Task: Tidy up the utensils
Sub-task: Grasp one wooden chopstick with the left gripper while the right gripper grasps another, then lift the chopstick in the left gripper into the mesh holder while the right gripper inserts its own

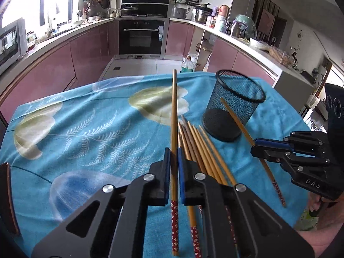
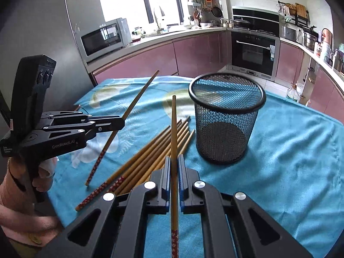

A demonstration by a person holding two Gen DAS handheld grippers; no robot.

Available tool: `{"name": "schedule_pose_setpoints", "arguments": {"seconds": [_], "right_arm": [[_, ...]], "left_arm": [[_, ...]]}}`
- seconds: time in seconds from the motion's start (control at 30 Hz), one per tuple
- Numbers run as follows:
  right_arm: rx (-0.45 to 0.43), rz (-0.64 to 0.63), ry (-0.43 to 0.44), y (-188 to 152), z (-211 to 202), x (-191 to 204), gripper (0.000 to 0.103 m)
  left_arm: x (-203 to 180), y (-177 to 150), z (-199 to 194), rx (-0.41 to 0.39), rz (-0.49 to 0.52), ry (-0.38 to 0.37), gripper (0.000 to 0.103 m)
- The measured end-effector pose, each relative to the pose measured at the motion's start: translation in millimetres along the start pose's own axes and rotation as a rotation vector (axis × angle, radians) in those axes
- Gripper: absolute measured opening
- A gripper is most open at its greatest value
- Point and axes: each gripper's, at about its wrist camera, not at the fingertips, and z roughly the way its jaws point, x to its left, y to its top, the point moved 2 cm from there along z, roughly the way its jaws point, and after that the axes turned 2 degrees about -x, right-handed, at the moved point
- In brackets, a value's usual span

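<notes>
A black mesh cup [image 1: 236, 105] [image 2: 225, 124] stands upright and empty on the blue floral cloth. Several bamboo chopsticks with red patterned ends lie in a pile [image 1: 202, 150] [image 2: 150, 157] just left of it. My left gripper [image 1: 173, 157] [image 2: 122, 121] is shut on one chopstick [image 1: 174, 116] [image 2: 137, 101], held above the cloth, tip pointing away. My right gripper [image 2: 174, 163] [image 1: 254, 145] is shut on another chopstick [image 2: 174, 129] [image 1: 238, 122], raised over the pile, its tip near the cup's side.
The table [image 1: 75, 129] carries only the cloth, cup and chopsticks. Pink kitchen cabinets [image 1: 86, 51], an oven [image 1: 142, 36] and a plastic bottle [image 1: 188, 64] on the floor lie beyond the far edge. A white rag [image 2: 86, 150] lies below the left gripper.
</notes>
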Motion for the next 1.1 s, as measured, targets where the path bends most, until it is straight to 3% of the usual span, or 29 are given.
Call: {"name": "schedule_pose_setpoints", "arguments": {"seconds": [0.33,0.7,0.9,1.1], "right_arm": [[-0.192,0.043,0.08,41.0,-55.9,-10.5,0.006],[-0.336,0.034,0.054,95.0,-89.9,-30.2,0.006],[-0.39,0.046,0.012,116.7,-96.7,-48.9,0.006],[-0.393,0.084,-0.001,124.2,-82.7,-66.3,0.006]], "left_arm": [[-17.9,47.6,-59.2,-0.161,-0.009,-0.113,0.007],[-51.1,112.5,-84.2,-0.282,0.008,-0.201,0.007],[-75.2,139.4,-70.8,-0.276,0.045,-0.21,0.007],[-90.2,140.9,-34.5,-0.197,0.067,-0.2,0.007]]}}
